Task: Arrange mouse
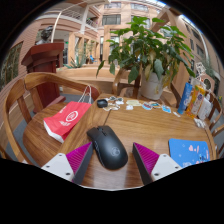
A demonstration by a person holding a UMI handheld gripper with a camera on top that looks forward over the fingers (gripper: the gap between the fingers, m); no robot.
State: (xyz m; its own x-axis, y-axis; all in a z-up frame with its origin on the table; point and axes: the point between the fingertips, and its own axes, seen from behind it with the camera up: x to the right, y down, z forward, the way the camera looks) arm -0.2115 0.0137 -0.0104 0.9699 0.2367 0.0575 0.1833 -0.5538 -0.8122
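gripper [110,160] spread wide, 2 pads clear of mouse | black mouse [107,145] sat on wooden table [150,128] between fingers, gaps both sides | red bag [66,119] just beyond-left, blue card [188,151] right | advice: centre on mouse body, close evenly, avoid bag

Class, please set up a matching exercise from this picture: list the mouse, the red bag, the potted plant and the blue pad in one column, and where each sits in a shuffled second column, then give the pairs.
Column one:
1. mouse
2. red bag
3. potted plant
4. blue pad

Column two:
A. far side of the table, beyond the mouse
B. between the open fingers
C. on the table, right of the fingers
D. on the table, left of the mouse

Pairs: 1-B, 2-D, 3-A, 4-C
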